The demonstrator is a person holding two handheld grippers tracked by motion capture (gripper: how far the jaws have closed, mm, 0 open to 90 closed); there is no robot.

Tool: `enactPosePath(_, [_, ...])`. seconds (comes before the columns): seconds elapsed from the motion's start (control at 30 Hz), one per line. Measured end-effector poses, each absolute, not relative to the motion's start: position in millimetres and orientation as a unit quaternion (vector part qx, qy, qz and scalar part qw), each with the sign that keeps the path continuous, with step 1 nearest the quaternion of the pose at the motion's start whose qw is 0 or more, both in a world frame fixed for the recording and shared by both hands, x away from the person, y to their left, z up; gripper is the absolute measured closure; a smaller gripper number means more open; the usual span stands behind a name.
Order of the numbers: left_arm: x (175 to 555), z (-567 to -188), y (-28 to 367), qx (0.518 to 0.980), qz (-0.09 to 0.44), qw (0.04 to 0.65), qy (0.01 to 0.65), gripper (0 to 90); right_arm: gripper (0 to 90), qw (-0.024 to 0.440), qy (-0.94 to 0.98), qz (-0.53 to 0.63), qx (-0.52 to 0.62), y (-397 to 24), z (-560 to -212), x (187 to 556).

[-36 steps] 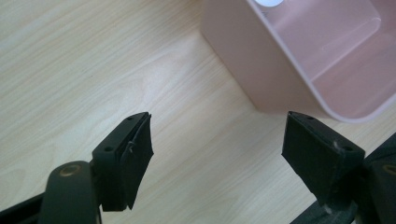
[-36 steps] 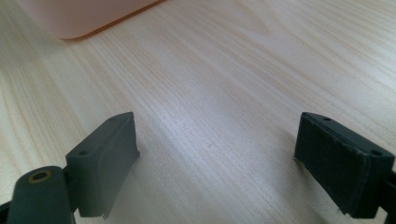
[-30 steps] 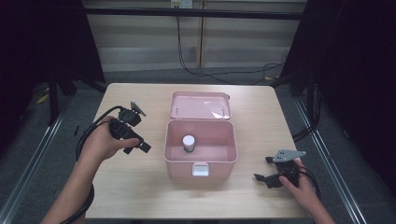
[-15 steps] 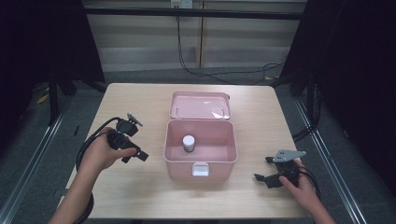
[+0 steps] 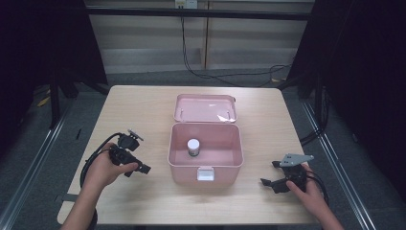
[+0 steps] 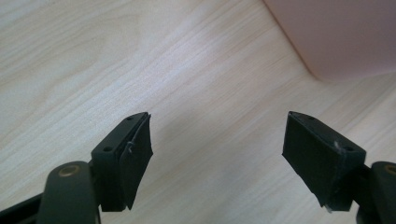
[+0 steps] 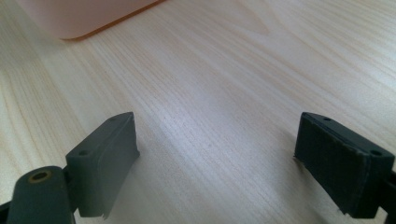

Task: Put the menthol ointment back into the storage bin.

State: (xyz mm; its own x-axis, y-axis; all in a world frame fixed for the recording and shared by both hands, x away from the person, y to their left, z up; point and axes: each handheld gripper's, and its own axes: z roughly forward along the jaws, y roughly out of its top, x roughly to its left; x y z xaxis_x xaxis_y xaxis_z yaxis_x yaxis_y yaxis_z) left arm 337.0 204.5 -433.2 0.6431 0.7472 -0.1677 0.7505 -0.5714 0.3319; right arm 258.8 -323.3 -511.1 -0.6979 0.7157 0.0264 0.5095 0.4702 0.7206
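Both grippers rest low over the counter (image 5: 143, 110), one on each side of the pink box (image 5: 206, 165). At the left, the left gripper (image 5: 136, 165) is held in the person's left hand (image 5: 103, 170) with its jaws spread apart and nothing between them; its own view shows bare wood between the jaws and a corner of the pink box ahead of it, up and to its right, well clear of the jaw tips. At the right, the right gripper (image 5: 273, 177) sits in the right hand (image 5: 306, 189), jaws likewise wide and empty, with the box ahead of it and off to its left, apart from it. The box stands between the two grippers with its lid (image 5: 205, 108) folded back flat behind it. Inside, a small white-capped bottle (image 5: 193, 146) stands upright on the box floor, nearer the left gripper's side than the right.
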Motion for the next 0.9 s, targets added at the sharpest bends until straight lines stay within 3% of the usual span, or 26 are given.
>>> enactPosePath(0.9, [325.9,-476.3,220.8,0.882,0.066,0.248,0.395,20.8,12.5,0.141,0.846,0.366,0.362,-323.2,-511.1,258.8])
